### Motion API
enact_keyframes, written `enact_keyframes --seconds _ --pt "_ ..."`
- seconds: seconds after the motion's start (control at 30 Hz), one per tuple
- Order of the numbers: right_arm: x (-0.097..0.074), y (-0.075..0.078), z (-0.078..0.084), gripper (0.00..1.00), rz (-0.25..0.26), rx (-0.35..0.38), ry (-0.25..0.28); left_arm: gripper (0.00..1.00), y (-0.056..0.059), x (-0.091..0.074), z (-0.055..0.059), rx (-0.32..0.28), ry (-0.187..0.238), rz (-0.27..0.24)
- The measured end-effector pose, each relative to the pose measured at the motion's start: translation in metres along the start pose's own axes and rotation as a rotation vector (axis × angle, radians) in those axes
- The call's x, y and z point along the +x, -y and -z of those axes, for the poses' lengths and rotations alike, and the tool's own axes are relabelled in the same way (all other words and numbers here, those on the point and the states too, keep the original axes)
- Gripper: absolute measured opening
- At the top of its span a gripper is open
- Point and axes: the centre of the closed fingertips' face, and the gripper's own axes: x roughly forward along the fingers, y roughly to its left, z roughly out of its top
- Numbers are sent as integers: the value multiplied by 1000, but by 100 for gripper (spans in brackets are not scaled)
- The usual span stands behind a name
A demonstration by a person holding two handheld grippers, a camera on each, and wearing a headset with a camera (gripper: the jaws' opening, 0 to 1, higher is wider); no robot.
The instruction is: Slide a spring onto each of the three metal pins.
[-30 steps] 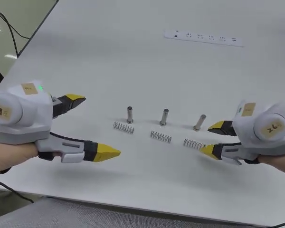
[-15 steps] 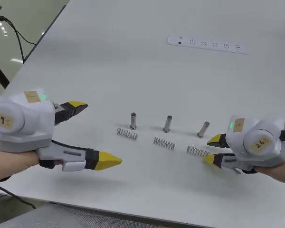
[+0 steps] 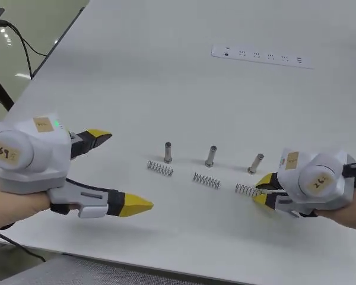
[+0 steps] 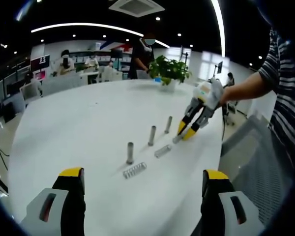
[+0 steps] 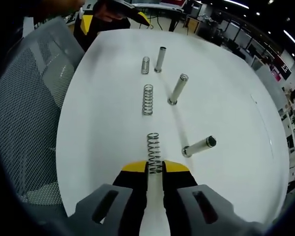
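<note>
1. Jaws of the right gripper (image 5: 155,168) are closed on the near end of the nearest spring (image 5: 153,145), lying flat just beside its pin (image 5: 199,146).
2. Left gripper (image 4: 143,173) is held wide open, empty.
3. Spring could be flicked away, being pinched only at its tip.

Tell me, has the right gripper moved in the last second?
Yes: the right gripper came leftward toward the rightmost pin, jaws closed on the rightmost spring.

Shiny metal pins (image 3: 210,156), wire spring (image 5: 154,147), matt table (image 3: 166,71)
</note>
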Motion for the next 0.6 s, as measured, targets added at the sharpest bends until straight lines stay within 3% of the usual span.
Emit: enact_keyframes --seconds 0.33,0.6 --pt "0 -2 0 8 -27 -40 10 97 3 0 0 -3 4 4" --pt "-3 0 -4 8 -11 -45 13 97 2 0 0 -1 0 4"
